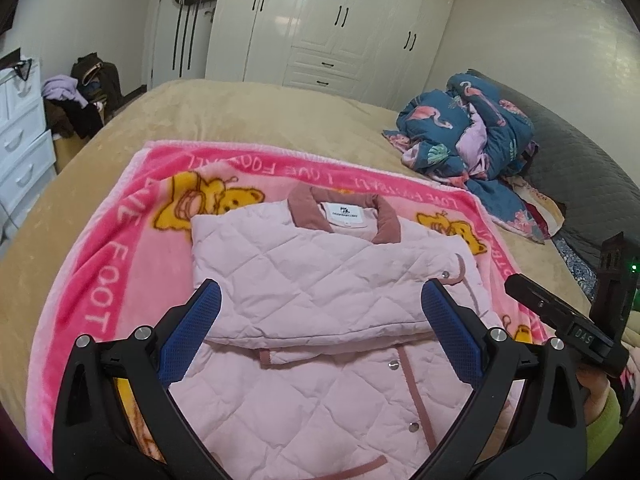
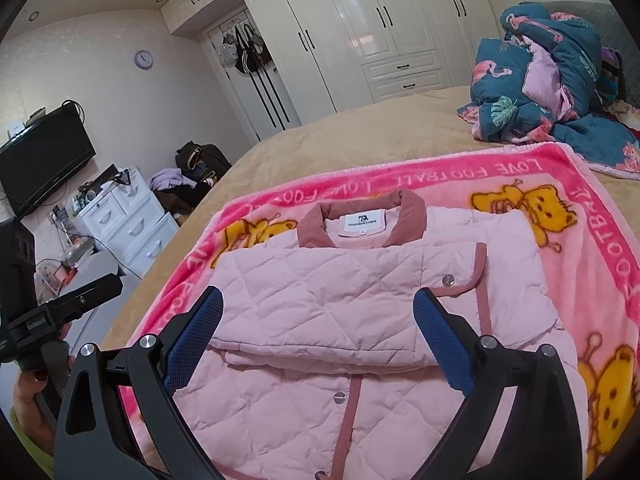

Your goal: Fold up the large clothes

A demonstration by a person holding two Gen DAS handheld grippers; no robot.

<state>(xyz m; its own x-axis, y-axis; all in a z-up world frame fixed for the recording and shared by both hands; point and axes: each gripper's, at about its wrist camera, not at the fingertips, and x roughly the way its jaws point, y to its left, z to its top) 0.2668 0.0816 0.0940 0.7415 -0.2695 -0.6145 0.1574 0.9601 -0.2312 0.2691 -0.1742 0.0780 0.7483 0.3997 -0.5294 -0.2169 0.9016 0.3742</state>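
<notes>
A pale pink quilted jacket (image 1: 316,280) (image 2: 320,292) with a dusty-rose collar lies on a pink bear-print blanket (image 1: 100,280) (image 2: 592,232) on the bed. Both sleeves are folded across its front, and its collar points away from me. My left gripper (image 1: 320,300) hovers open above the jacket's middle, blue pads wide apart, nothing between them. My right gripper (image 2: 318,308) is also open over the same area, empty. In the left wrist view the other gripper's black body (image 1: 568,320) shows at the right edge, held by a hand.
A crumpled blue flamingo-print quilt (image 1: 464,132) (image 2: 548,92) lies at the bed's head on the tan bedspread (image 1: 260,116). White wardrobes (image 2: 360,32) line the far wall. White drawers (image 2: 128,220), a TV (image 2: 44,156) and a clothes pile (image 1: 80,96) stand left of the bed.
</notes>
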